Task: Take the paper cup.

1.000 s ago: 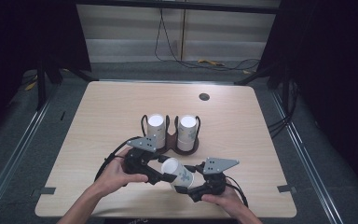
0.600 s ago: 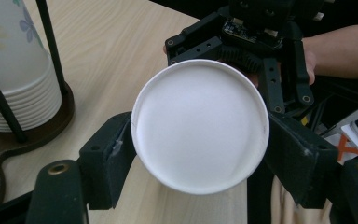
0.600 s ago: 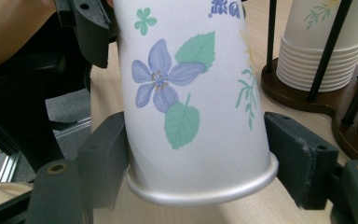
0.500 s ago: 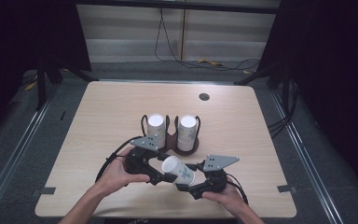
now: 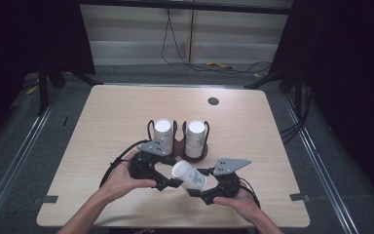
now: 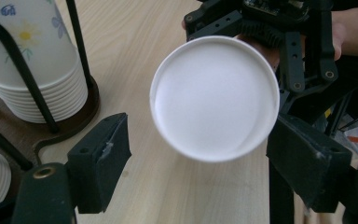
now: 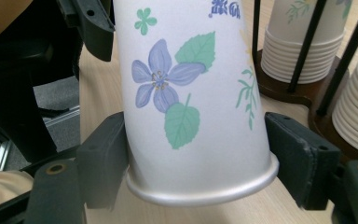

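The table (image 5: 102, 126) takes up the middle of the high view: a pale wooden top with fine grain, rounded corners and a small dark round hole near its upper right. At the centre of it stands my cup rack (image 5: 177, 146), a dark brown base with thin black wire loops rising from it. It holds two stacks of paper cups (image 5: 195, 132), ribbed where the rolled rims nest together.

Lower in the frame, just below the rack, my two tools meet around one paper cup (image 5: 189, 175). It is a smooth white cone printed with a violet flower and green leaves, lying tilted with its round flat bottom towards the left.

My right gripper (image 7: 196, 154) clamps this cup near its rolled rim, both matte black blocky pads pressed against the paper. My left gripper (image 6: 198, 154) has just been opening; its chunky pads now stand wide, either side of the cup's white bottom without pressing on it.
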`<action>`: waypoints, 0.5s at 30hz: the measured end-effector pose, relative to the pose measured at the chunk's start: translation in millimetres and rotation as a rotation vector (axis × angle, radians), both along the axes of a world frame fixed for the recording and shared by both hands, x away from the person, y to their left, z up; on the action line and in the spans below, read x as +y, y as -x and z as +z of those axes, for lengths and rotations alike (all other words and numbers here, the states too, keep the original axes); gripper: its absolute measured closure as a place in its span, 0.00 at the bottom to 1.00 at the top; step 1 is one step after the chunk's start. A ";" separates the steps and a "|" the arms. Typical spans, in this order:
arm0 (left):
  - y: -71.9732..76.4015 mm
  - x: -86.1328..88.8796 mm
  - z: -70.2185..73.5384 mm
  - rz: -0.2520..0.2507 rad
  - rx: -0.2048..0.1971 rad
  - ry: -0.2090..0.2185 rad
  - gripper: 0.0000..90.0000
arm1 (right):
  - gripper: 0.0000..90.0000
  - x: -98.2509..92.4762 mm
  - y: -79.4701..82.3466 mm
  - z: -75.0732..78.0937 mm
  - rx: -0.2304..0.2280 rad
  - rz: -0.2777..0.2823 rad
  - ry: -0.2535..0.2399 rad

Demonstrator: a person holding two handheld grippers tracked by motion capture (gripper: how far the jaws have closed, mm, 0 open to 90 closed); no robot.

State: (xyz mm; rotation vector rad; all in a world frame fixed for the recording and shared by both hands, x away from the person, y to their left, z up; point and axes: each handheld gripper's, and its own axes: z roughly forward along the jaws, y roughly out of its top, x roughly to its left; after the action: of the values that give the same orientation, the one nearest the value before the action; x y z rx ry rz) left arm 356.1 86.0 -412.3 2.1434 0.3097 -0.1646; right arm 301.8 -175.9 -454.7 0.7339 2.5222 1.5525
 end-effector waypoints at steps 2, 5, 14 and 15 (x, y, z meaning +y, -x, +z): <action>0.1 0.7 -1.6 0.004 -0.017 -0.005 0.24 | 0.29 -1.5 -0.3 0.8 -0.002 0.000 0.009; 2.4 1.9 -1.6 -0.002 -0.022 -0.004 0.26 | 0.29 -2.2 -2.4 1.8 0.013 0.004 0.023; 0.8 14.4 -3.0 0.021 -0.047 -0.008 0.23 | 0.30 1.8 -8.2 4.2 0.039 0.029 0.071; 1.2 14.0 -3.8 0.017 -0.046 -0.013 0.23 | 0.30 1.9 -9.3 5.2 0.041 0.029 0.078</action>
State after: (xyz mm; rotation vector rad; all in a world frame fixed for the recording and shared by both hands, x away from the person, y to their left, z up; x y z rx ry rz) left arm 354.8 100.0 -416.1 2.1530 0.3031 -0.1031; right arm 311.1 -174.1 -449.5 0.7300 2.6175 1.4526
